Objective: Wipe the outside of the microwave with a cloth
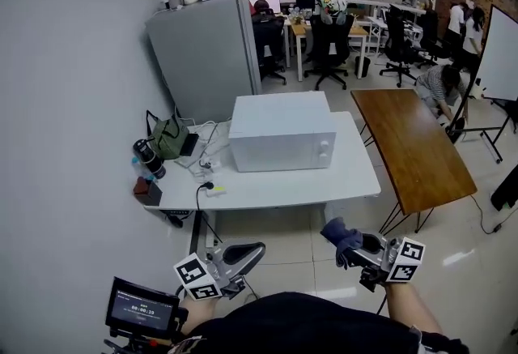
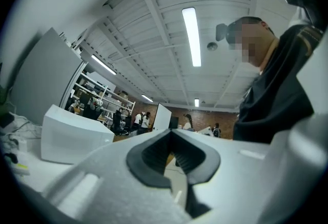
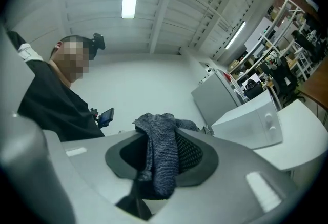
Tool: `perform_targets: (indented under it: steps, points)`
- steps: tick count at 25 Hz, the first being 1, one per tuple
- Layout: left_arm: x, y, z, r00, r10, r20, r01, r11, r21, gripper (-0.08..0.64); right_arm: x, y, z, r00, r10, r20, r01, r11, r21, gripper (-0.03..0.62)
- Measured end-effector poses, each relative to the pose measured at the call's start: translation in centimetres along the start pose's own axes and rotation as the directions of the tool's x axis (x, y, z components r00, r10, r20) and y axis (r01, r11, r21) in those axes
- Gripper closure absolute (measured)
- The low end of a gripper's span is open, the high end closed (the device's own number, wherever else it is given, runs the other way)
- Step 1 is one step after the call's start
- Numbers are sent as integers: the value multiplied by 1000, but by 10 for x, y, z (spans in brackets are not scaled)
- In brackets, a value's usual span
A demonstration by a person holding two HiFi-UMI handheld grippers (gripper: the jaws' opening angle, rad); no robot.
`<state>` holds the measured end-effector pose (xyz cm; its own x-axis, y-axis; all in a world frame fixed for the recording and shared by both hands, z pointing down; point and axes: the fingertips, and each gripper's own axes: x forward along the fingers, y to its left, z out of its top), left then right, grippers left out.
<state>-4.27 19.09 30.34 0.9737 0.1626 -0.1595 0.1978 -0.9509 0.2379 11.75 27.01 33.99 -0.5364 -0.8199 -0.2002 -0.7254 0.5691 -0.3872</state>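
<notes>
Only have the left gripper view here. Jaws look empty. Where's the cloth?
Observer: In the right gripper, which is shut on it. The cloth is a dark knit.
Operator: Touching the microwave?
Observer: No. In the head view the right gripper and left gripper sit low by the person, apart from the microwave on the white table.
Operator: Which face is toward us?
Observer: The door side, with two knobs at its right.

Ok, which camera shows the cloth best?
The right gripper view: the cloth sits large and close, clamped in the right gripper. The head view shows only a small bundle; the left gripper view shows none.
</notes>
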Motion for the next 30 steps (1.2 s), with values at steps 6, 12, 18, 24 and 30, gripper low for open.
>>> perform_targets:
  steps: [6,12,18,24,30]
  points:
    - [-13,-29,1,999,32,2,-32,999,40,555,-10,14,-15,1000,-9,19,8,998,60,484]
    - [-56,-34,12,999,29,31,-30,998,50,555,24,38,-16,999,-38,9,38,999,4,489]
    - [-98,-26,17,999,23,25,-24,998,57,555,69,61,-28,999,-42,-28,41,999,-35,491]
    - [-115,-12,28,999,4,37,-7,998,64,555,90,68,-26,998,-50,-40,48,997,-60,491]
    - [-112,-13,31,999,-16,36,14,997,69,555,83,67,-23,996,-78,-33,75,995,-71,491]
